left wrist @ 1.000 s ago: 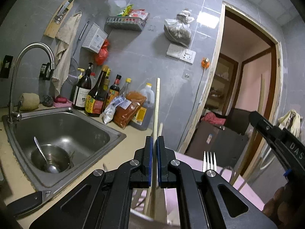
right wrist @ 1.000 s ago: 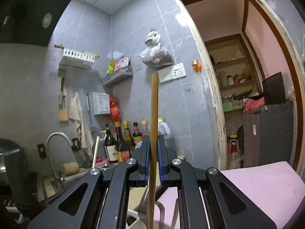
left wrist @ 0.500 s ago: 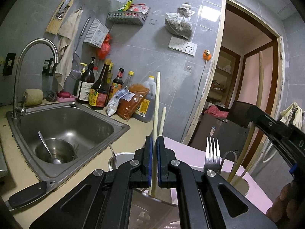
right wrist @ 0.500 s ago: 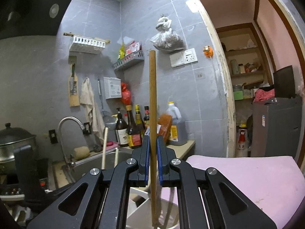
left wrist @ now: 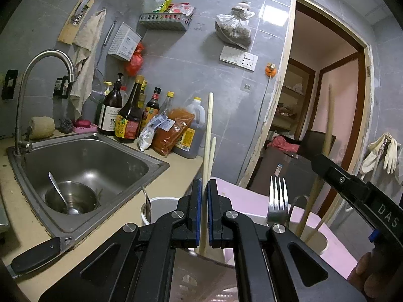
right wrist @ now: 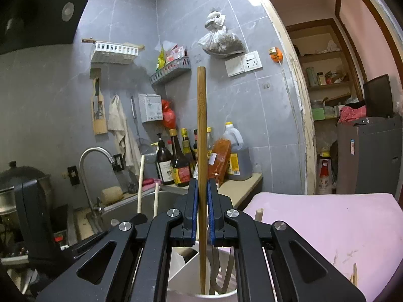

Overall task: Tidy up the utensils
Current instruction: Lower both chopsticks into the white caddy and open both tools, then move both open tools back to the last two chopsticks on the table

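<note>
My left gripper (left wrist: 204, 214) is shut on a pale wooden chopstick (left wrist: 208, 136) that stands upright, its lower end in a white utensil holder (left wrist: 161, 207). A second pale chopstick (left wrist: 212, 151) leans beside it. A steel fork (left wrist: 277, 201) stands tines up in the holder to the right. My right gripper (right wrist: 200, 216) is shut on a darker bamboo chopstick (right wrist: 201, 130), held upright with its lower end inside the holder's compartment (right wrist: 191, 269). The right gripper also shows at the right of the left wrist view (left wrist: 352, 191).
A steel sink (left wrist: 83, 161) with a bowl and spoon (left wrist: 68, 198) lies left, under a faucet (left wrist: 45, 60). Sauce bottles (left wrist: 128, 115) and an oil jug (left wrist: 191, 130) line the wall. A pink pad (right wrist: 327, 221) covers the surface to the right. A doorway (left wrist: 327, 100) opens beyond.
Both grippers have moved down with their chopsticks, so the holder, fork and sink show more fully. The chopsticks' lower ends now sit deeper in the holder.
</note>
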A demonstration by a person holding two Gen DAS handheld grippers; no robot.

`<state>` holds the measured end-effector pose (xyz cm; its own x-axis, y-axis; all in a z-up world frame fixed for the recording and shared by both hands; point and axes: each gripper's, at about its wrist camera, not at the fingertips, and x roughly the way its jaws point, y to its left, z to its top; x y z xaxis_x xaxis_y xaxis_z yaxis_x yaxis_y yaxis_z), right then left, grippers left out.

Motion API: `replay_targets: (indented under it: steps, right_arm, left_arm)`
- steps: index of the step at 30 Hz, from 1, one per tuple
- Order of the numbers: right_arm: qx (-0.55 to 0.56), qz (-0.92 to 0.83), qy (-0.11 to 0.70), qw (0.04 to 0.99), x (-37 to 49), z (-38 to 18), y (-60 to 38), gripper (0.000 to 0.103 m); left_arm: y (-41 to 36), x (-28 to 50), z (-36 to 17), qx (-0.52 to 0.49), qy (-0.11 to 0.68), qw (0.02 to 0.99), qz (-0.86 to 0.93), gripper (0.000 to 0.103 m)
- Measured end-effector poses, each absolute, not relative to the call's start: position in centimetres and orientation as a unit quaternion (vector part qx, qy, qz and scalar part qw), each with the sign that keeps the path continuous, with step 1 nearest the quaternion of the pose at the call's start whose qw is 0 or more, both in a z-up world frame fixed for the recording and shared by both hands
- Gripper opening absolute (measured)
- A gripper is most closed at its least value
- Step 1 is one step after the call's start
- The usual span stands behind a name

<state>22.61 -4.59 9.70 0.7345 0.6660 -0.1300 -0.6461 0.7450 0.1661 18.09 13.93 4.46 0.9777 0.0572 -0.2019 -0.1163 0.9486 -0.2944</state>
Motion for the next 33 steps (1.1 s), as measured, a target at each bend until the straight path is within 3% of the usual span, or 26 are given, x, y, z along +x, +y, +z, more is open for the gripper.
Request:
replay_targets:
  steps: [5, 7, 9, 14, 17, 22, 26, 28, 30, 33]
  right_arm:
    - [0.044, 0.353, 0.099, 0.929, 22.3, 9.4, -4.7, 0.012]
    - [0.048, 0.353, 0.101, 0.929, 22.2, 9.3, -5.0, 0.02]
    - [0.049, 0.351, 0.1, 0.93, 22.0, 9.3, -5.3, 0.021]
    - [0.043, 0.342, 0.09, 0.934, 21.1, 9.7, -6.1, 0.024]
    - [0.039, 0.331, 0.083, 0.939, 20.7, 10.0, -6.9, 0.028]
    - [0.041, 0.304, 0.066, 0.949, 19.7, 10.8, -9.3, 0.048]
    - [0.043, 0.283, 0.062, 0.956, 19.2, 11.2, -11.4, 0.06]
    - [0.043, 0.272, 0.057, 0.96, 18.8, 11.4, -12.6, 0.077]
    - [0.041, 0.261, 0.053, 0.963, 18.3, 11.5, -13.8, 0.081]
    - [0.04, 0.244, 0.049, 0.968, 17.6, 11.7, -15.8, 0.088]
  left_arm:
    - [13.6, 17.5, 4.2, -0.148, 0.101, 0.983, 0.042, 0.004]
    - [13.5, 17.3, 4.2, -0.147, 0.102, 0.983, 0.038, 0.009]
    - [13.5, 17.2, 4.2, -0.149, 0.103, 0.983, 0.033, 0.02]
    - [13.4, 16.8, 4.6, -0.15, 0.1, 0.983, 0.033, 0.021]
    - [13.3, 16.2, 5.3, -0.155, 0.091, 0.983, 0.028, 0.029]
    - [12.1, 15.2, 6.7, -0.138, 0.09, 0.986, 0.022, 0.038]
    - [10.3, 14.5, 7.5, -0.117, 0.088, 0.989, 0.007, 0.056]
    - [9.5, 14.3, 7.9, -0.109, 0.087, 0.99, -0.003, 0.062]
    - [8.5, 13.9, 8.3, -0.102, 0.085, 0.991, -0.015, 0.077]
    - [7.3, 13.7, 8.8, -0.097, 0.078, 0.992, -0.028, 0.09]
